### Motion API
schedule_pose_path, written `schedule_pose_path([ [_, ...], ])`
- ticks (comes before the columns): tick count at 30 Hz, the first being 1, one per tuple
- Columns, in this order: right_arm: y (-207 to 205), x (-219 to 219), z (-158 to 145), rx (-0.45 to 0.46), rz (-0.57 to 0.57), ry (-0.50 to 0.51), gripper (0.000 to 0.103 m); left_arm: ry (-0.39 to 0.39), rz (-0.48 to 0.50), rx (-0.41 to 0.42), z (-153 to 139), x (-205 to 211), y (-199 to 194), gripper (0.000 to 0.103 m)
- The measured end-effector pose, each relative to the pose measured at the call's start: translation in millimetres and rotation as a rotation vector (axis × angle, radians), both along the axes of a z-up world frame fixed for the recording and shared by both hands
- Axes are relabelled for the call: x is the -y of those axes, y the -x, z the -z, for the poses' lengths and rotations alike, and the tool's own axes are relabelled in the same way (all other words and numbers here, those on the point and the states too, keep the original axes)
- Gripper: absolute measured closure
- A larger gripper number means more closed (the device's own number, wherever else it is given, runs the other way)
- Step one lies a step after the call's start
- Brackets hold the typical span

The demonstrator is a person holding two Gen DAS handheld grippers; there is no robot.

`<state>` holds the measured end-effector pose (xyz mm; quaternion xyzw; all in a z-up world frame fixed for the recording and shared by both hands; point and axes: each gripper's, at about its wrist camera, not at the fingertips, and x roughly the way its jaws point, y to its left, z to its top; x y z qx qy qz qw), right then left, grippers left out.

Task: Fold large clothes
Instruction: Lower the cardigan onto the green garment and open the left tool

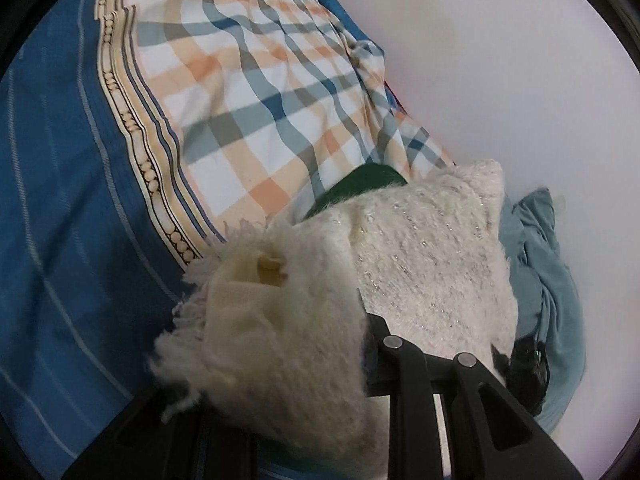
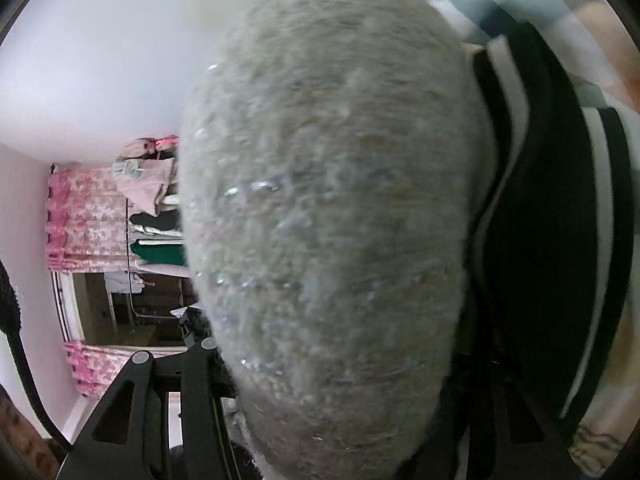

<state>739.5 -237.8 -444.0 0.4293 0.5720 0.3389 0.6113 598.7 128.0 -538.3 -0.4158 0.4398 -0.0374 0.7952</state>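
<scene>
My left gripper (image 1: 320,344) clamps a fuzzy cream sweater (image 1: 420,248) above the plaid blanket (image 1: 248,92). The sweater swamps my right gripper (image 2: 328,360); its grip I cannot tell.

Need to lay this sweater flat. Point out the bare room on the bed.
Free: the blue striped sheet, left of the plaid blanket. Crowded: by the wall, where the fuzzy white sweater, a green garment and teal clothes pile up.
</scene>
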Motion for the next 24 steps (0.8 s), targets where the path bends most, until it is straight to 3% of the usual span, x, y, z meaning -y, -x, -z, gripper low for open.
schedule_pose_path([
  [1, 0, -4, 0, -0.003, -0.003, 0.007, 0.045, -0.01, 0.013, -0.004, -2, 0, 1, 0.079],
  [3, 5, 37, 4, -0.024, 0.009, 0.062, 0.039, -0.031, 0.046, -0.026, -8, -1, -1, 0.078],
  [5, 9, 39, -16, -0.017, 0.035, 0.215, 0.024, -0.094, 0.089, -0.055, -17, 3, -5, 0.075],
  [6, 16, 38, -30, 0.016, 0.04, 0.309, 0.021, -0.156, 0.115, -0.071, -26, 8, -6, 0.073],
  [7, 24, 35, -43, 0.054, 0.052, 0.401, 0.02, -0.229, 0.136, -0.092, -33, 13, -6, 0.064],
  [9, 43, 23, -67, 0.115, 0.075, 0.631, 0.012, -0.423, 0.179, -0.132, -50, 29, -3, 0.031],
  [10, 54, 13, -79, 0.152, 0.087, 0.743, 0.011, -0.514, 0.191, -0.136, -58, 37, 1, 0.01],
  [12, 80, -5, -98, 0.215, 0.119, 0.973, 0.01, -0.64, 0.207, -0.118, -74, 49, 11, 0.009],
  [14, 111, -20, -110, 0.233, 0.152, 1.137, 0.009, -0.758, 0.235, -0.111, -90, 66, 22, 0.007],
  [17, 165, -24, -129, 0.221, 0.194, 1.245, 0.009, -0.85, 0.253, -0.087, -110, 80, 39, 0.004],
  [24, 256, -42, -202, 0.161, 0.269, 1.258, 0.009, -0.877, 0.322, -0.026, -177, 104, 75, 0.003],
])
